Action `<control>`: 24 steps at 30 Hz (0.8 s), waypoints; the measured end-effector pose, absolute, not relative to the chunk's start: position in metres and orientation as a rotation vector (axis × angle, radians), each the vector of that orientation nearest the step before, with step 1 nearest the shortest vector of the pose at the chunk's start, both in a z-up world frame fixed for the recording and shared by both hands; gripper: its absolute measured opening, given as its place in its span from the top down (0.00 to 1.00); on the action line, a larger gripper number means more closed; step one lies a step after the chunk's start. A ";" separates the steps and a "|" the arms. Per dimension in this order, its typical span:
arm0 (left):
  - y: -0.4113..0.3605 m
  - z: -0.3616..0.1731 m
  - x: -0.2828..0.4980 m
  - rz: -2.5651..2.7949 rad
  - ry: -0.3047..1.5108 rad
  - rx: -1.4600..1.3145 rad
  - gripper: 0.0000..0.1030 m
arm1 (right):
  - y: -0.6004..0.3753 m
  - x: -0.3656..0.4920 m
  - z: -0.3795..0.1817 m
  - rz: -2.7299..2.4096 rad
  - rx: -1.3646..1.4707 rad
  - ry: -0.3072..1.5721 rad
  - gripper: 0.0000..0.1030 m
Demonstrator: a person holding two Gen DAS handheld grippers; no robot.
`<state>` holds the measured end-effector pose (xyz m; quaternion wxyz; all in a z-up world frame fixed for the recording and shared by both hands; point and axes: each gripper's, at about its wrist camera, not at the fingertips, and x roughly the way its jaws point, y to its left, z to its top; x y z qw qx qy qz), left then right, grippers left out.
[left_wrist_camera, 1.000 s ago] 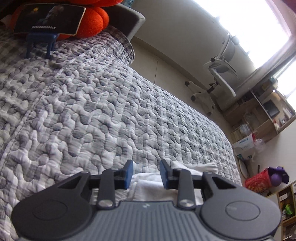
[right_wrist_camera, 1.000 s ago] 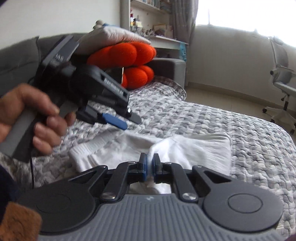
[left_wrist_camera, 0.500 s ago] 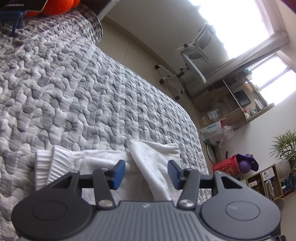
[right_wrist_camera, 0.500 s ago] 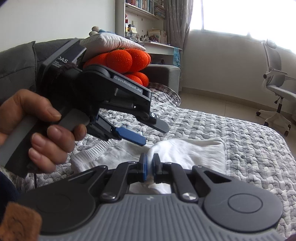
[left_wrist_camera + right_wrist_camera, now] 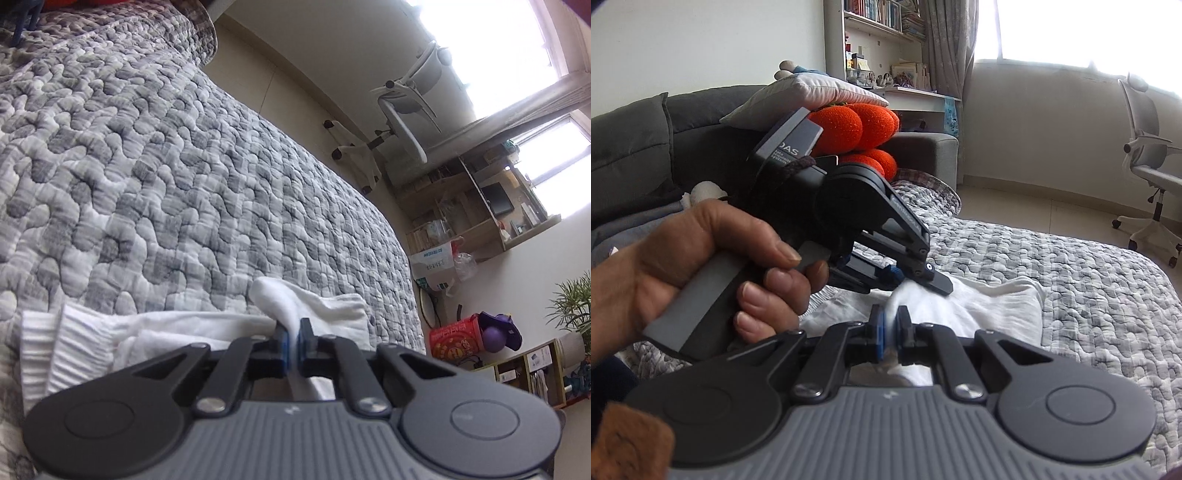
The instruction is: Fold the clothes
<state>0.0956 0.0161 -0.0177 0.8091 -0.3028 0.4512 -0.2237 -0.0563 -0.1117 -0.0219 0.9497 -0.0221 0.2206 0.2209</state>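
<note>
A white garment (image 5: 207, 328) with ribbed cuffs lay on a grey-and-white quilted bedspread (image 5: 184, 177). The left gripper (image 5: 291, 345), whose jaws had just been closing, pinched a raised fold of it. The right gripper (image 5: 891, 334) pinched another fold close beside it. A person's hand (image 5: 701, 273) held the left gripper's handle. An office chair (image 5: 399, 110) stood beyond the bed.

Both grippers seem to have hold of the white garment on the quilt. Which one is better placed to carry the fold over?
Probably the left gripper: it pinches a raised ridge of the white garment nearer the spread-out part. The right gripper clamps a bunch at the near edge, suited to anchoring.
</note>
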 end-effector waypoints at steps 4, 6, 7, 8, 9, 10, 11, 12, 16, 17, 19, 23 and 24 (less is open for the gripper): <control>0.029 -0.008 0.089 -0.488 0.909 -0.626 0.95 | -0.104 -0.057 -0.018 0.478 -0.033 0.458 0.92; 0.036 -0.005 0.087 -0.488 0.890 -0.610 0.95 | -0.098 -0.058 -0.017 0.500 -0.028 0.467 0.92; 0.040 -0.005 0.087 -0.486 0.886 -0.611 0.95 | -0.095 -0.058 -0.017 0.512 -0.025 0.473 0.92; 0.044 -0.006 0.087 -0.483 0.888 -0.615 0.95 | -0.092 -0.058 -0.017 0.523 -0.022 0.479 0.92; 0.047 -0.006 0.087 -0.480 0.889 -0.620 0.95 | -0.090 -0.058 -0.017 0.535 -0.019 0.485 0.92; 0.050 -0.007 0.087 -0.478 0.891 -0.623 0.95 | -0.087 -0.058 -0.016 0.547 -0.016 0.491 0.92; 0.052 -0.008 0.087 -0.475 0.890 -0.621 0.95 | -0.084 -0.058 -0.016 0.558 -0.013 0.497 0.92; 0.054 -0.008 0.087 -0.472 0.887 -0.617 0.95 | -0.083 -0.058 -0.016 0.562 -0.005 0.500 0.92; 0.061 -0.003 0.081 -0.467 0.858 -0.595 0.95 | -0.082 -0.056 -0.015 0.577 0.026 0.510 0.92; 0.063 -0.002 0.079 -0.470 0.846 -0.590 0.95 | -0.080 -0.056 -0.014 0.584 0.033 0.510 0.92; 0.068 0.000 0.076 -0.477 0.833 -0.584 0.95 | -0.076 -0.055 -0.012 0.599 0.034 0.509 0.92; 0.085 0.000 0.073 -0.459 0.823 -0.592 0.95 | -0.063 -0.055 -0.014 0.630 0.005 0.525 0.92; 0.090 0.000 0.072 -0.452 0.821 -0.594 0.95 | -0.059 -0.055 -0.015 0.640 -0.003 0.529 0.92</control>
